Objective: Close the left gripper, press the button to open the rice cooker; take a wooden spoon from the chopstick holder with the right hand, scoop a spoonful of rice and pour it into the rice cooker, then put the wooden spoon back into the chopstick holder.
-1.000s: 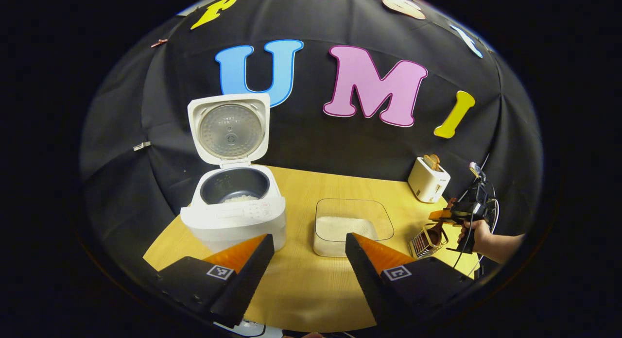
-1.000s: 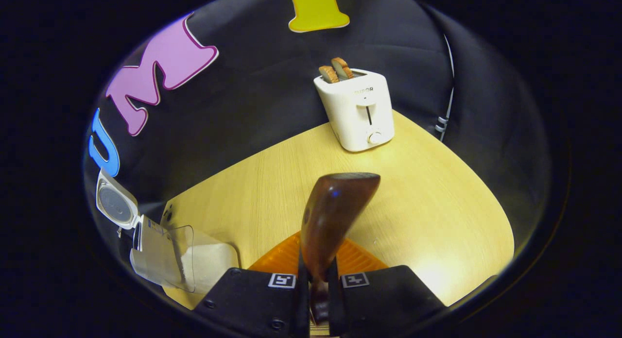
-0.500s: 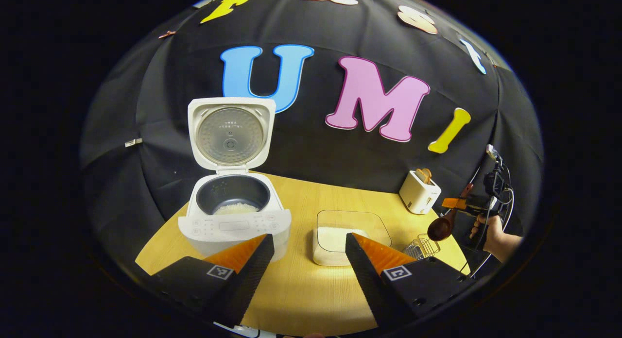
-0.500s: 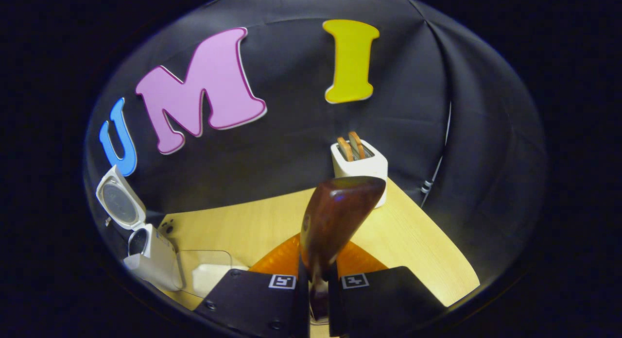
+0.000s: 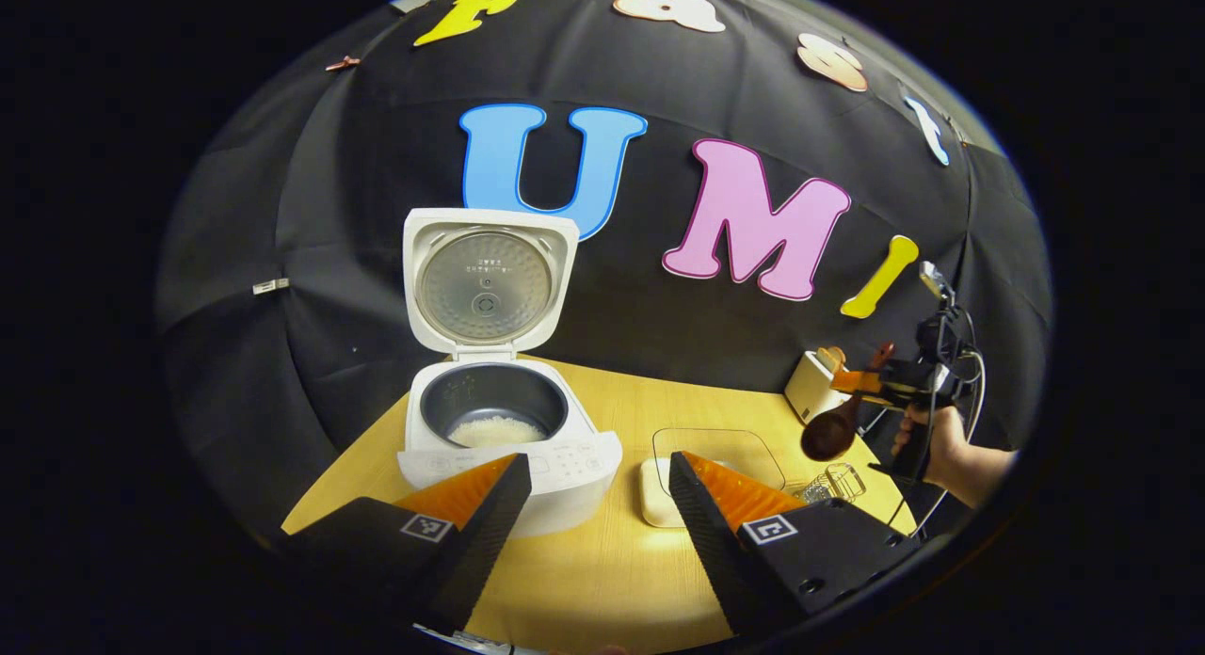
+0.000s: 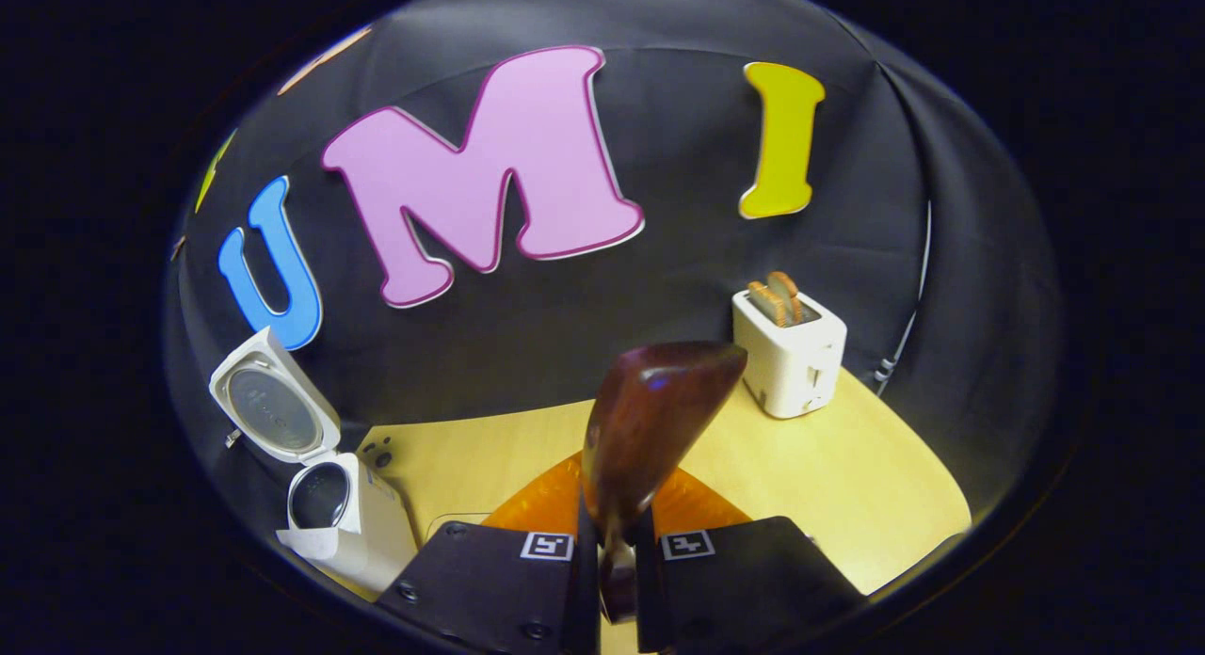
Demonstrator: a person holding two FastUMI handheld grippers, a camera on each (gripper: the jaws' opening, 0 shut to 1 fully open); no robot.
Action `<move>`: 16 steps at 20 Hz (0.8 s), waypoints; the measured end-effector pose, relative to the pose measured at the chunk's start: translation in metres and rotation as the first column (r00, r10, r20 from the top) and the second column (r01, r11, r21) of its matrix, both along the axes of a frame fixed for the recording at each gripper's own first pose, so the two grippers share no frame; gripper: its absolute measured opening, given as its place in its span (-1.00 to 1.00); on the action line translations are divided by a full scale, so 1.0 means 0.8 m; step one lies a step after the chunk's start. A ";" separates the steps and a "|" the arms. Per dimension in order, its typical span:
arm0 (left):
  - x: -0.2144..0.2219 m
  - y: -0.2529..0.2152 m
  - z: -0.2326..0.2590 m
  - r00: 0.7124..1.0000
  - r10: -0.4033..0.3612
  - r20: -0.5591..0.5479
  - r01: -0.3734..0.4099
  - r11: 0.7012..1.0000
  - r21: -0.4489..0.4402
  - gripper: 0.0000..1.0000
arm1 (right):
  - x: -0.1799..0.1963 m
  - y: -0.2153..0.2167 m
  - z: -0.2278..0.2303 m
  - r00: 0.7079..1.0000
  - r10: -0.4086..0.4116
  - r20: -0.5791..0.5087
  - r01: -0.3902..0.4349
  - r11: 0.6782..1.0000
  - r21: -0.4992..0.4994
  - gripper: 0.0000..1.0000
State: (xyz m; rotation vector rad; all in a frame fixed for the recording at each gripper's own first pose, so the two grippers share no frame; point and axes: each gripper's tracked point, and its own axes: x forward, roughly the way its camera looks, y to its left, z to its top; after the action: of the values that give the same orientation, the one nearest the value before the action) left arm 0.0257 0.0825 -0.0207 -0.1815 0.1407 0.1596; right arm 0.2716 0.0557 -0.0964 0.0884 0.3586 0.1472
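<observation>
The right gripper is clamped on the handle of the wooden spoon, both fingers pressed against it, with the bowl standing up just ahead of the fingertips. In the left gripper view the spoon is seen carried in the air above the wire chopstick holder, and its bowl looks empty. The left gripper is held with its fingers spread wide and nothing between them.

Ahead of the left fingers, slightly to the left, the rice cooker stands on the worktop with its lid raised; a little rice is seen in its pot. Just beyond the right finger of that gripper lies the clear rice container.

The step in hand is judged to be the scoop. The spoon should be brought over the container, tipped bowl-down, and drawn through the rice at a shallow angle so a full load is gathered. The firm hold on the handle should be kept, and the bowl levelled before it is lifted, so that grains are not spilled on the way to the cooker.
</observation>
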 end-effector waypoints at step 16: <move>-0.020 0.044 -0.057 0.988 0.006 -0.153 -0.003 1.000 0.024 0.92 | 0.043 0.065 -0.163 0.996 -0.085 0.035 0.089 0.990 -0.105 -0.62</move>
State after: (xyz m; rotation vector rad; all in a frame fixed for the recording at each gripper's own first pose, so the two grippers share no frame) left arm 0.0094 0.1174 -0.0665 -0.1457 0.2913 0.1798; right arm 0.3056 0.1080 -0.2269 -0.0038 0.3314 0.0429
